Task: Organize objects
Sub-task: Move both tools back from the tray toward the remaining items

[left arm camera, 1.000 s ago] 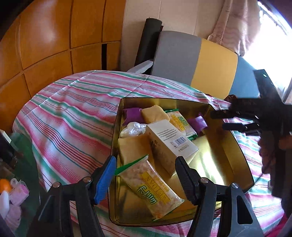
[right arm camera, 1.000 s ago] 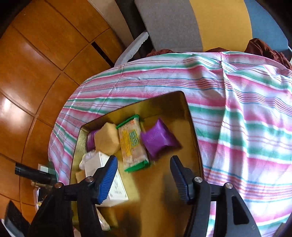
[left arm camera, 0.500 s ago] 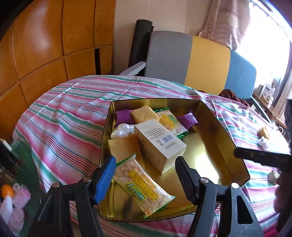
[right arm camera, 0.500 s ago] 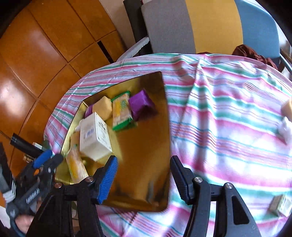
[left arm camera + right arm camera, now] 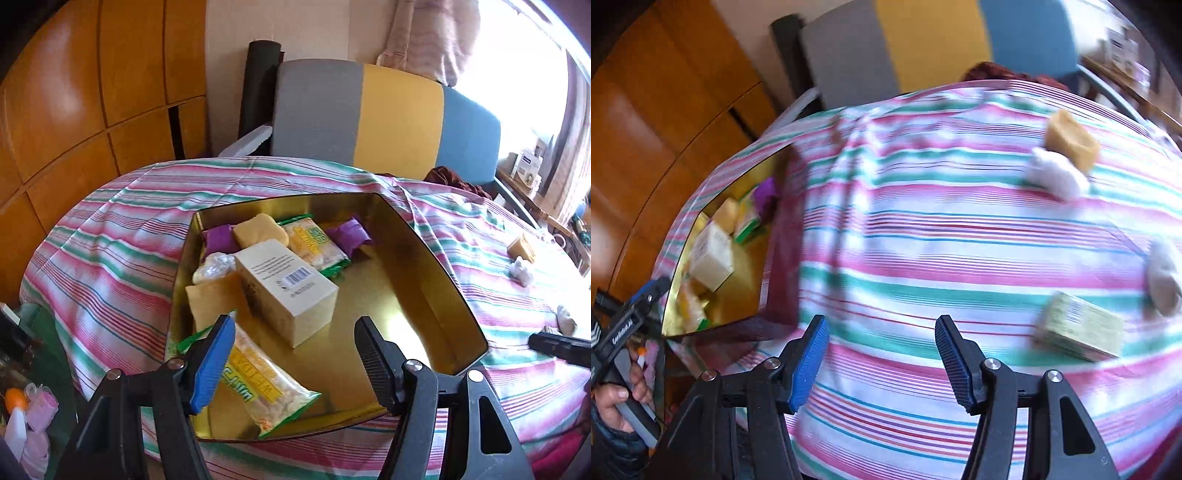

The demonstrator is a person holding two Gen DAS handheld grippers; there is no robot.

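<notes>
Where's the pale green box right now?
In the right wrist view, the pale green box lies on the striped cloth, lower right, outside the gold tray.

Window (image 5: 517,74) glare blows out one corner; right wrist view motion-blurred.

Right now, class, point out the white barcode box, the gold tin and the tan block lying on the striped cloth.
white barcode box (image 5: 286,280), left wrist view, on its top face.
gold tin (image 5: 439,275), left wrist view, on its right inner wall.
tan block (image 5: 1071,140), right wrist view, on its top.

Gold tray (image 5: 458,295) — striped cloth (image 5: 110,240).
</notes>
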